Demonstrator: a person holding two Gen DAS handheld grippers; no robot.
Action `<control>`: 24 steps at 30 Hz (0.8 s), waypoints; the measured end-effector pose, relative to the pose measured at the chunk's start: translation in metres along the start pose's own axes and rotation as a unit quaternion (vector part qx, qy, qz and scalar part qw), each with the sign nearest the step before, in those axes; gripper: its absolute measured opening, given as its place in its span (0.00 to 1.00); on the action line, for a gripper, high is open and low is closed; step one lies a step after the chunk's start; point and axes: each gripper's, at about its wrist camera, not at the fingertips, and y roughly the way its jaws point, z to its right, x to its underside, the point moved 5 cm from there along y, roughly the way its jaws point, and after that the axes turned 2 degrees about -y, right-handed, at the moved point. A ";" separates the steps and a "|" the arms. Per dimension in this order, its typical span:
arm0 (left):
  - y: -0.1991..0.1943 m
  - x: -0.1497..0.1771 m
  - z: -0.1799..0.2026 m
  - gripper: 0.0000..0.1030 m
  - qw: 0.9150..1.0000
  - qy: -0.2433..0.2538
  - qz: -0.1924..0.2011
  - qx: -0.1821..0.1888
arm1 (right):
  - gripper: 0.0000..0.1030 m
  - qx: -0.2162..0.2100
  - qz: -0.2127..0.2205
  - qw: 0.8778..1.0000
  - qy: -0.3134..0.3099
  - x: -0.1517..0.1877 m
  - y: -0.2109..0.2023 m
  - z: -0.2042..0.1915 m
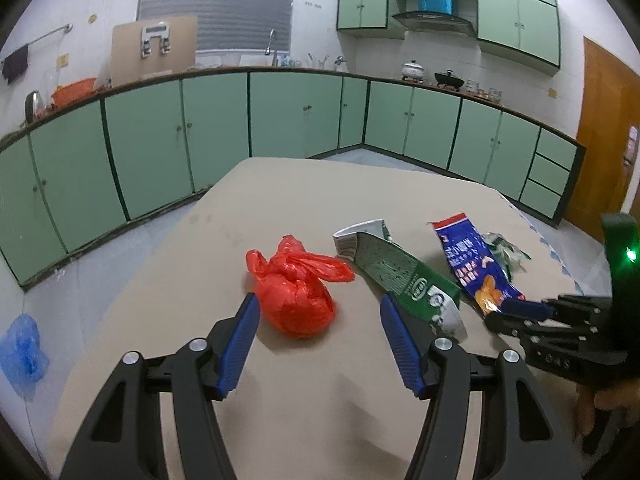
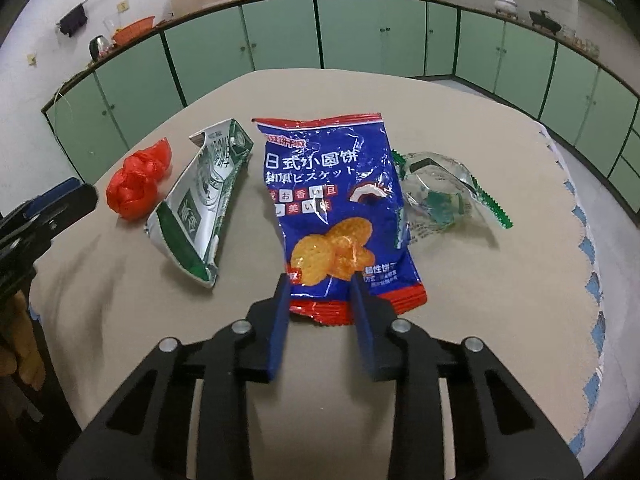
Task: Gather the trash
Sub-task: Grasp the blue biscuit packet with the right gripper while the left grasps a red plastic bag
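Four pieces of trash lie on the beige table [image 1: 304,208]. A knotted red plastic bag [image 1: 296,288] [image 2: 138,182] sits just ahead of my open left gripper [image 1: 316,310], nearer its left finger. A flattened green and white carton [image 1: 400,280] [image 2: 200,200] lies right of it. A blue biscuit packet [image 2: 336,204] [image 1: 476,264] lies flat; my right gripper [image 2: 322,284] [image 1: 516,312] is open with its fingers on either side of the packet's near red edge. A clear wrapper with green trim [image 2: 440,192] [image 1: 506,254] lies furthest right.
Green kitchen cabinets [image 1: 216,132] line the walls beyond the table. A blue plastic bag [image 1: 22,352] lies on the floor to the left. A wooden door [image 1: 608,136] stands at the right. The table's right edge has a blue-patterned trim [image 2: 588,248].
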 end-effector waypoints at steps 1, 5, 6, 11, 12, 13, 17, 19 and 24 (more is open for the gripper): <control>0.003 0.000 -0.001 0.60 1.000 -0.002 -0.004 -0.001 | 0.24 -0.004 0.000 1.000 0.000 0.000 0.000 0.000; 0.013 0.000 -0.002 0.60 1.000 -0.008 -0.019 -0.005 | 0.15 -0.019 0.001 1.000 0.000 -0.001 0.000 -0.002; 0.016 0.001 -0.003 0.60 1.000 -0.009 -0.023 -0.007 | 0.07 -0.024 0.002 1.000 -0.003 -0.001 0.000 -0.003; 0.033 0.007 -0.008 0.60 0.998 -0.019 -0.057 -0.012 | 0.04 -0.042 0.001 0.999 0.010 -0.001 0.000 -0.002; 0.037 0.008 -0.012 0.60 0.998 -0.026 -0.063 -0.012 | 0.04 -0.044 0.002 0.999 0.012 -0.001 0.000 -0.001; 0.038 0.009 -0.014 0.59 0.997 -0.032 -0.066 -0.009 | 0.04 -0.046 0.002 0.999 0.013 -0.001 -0.001 -0.001; 0.038 0.010 -0.012 0.59 0.997 -0.028 -0.065 -0.004 | 0.04 -0.049 0.003 0.999 0.013 0.000 -0.002 -0.001; 0.039 0.010 -0.012 0.59 0.997 -0.031 -0.066 -0.002 | 0.03 -0.048 0.006 0.999 0.011 0.000 -0.004 -0.001; 0.042 0.007 -0.021 0.35 0.996 -0.049 -0.073 0.022 | 0.01 -0.046 0.005 0.999 0.004 0.007 -0.014 -0.004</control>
